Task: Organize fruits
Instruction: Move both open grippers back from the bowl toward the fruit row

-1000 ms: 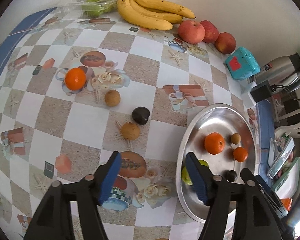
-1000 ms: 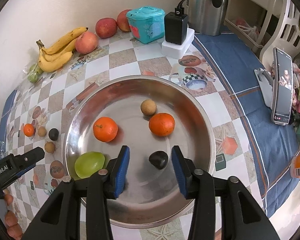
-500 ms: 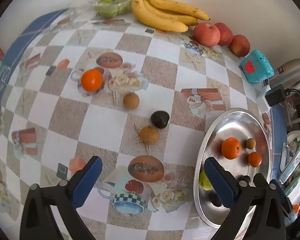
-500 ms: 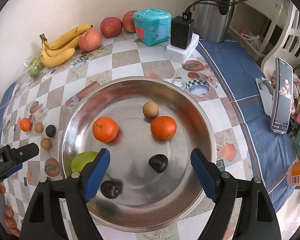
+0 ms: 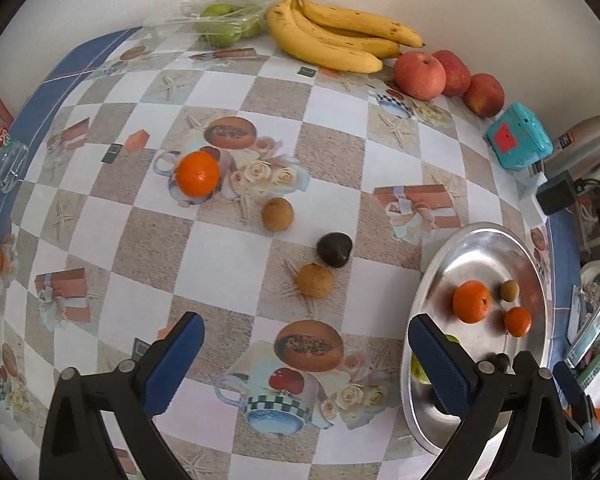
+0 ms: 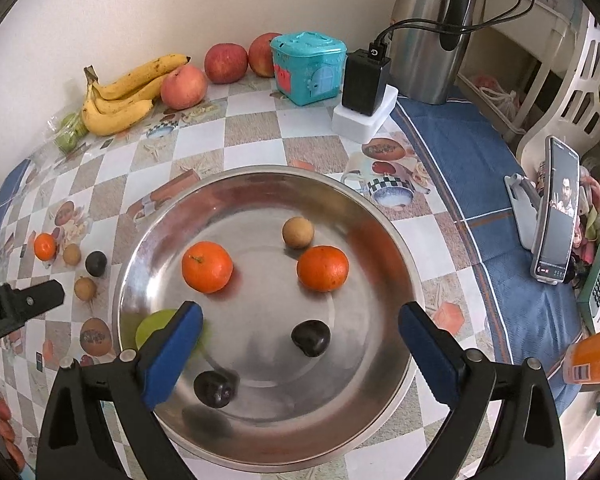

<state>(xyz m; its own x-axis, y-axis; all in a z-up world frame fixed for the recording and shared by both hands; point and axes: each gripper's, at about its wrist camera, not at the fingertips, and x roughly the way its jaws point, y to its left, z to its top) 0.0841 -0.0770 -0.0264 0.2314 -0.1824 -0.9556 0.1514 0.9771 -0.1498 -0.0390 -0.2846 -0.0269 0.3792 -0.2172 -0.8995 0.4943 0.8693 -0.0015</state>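
Observation:
A steel bowl (image 6: 380,216) holds two oranges (image 6: 207,267), a tan round fruit (image 6: 297,232), a green fruit (image 6: 152,326) and two dark fruits (image 6: 311,338). My right gripper (image 6: 300,344) is open and empty above the bowl's near side. My left gripper (image 5: 304,356) is open and empty above the tablecloth, left of the bowl (image 5: 480,240). Beyond it lie a tan fruit (image 5: 315,280), a dark fruit (image 5: 334,249), another tan fruit (image 5: 277,214) and an orange (image 5: 197,172).
Bananas (image 5: 332,40), three apples (image 5: 420,74) and bagged green fruit (image 5: 224,24) line the back wall. A teal box (image 6: 308,66), a charger (image 6: 364,84) and a steel kettle (image 6: 428,32) stand behind the bowl. A phone on a stand (image 6: 556,208) is at the right.
Both grippers opened wide. A dark fruit left the right gripper and now lies in the bowl near its front. The left gripper drew back a little.

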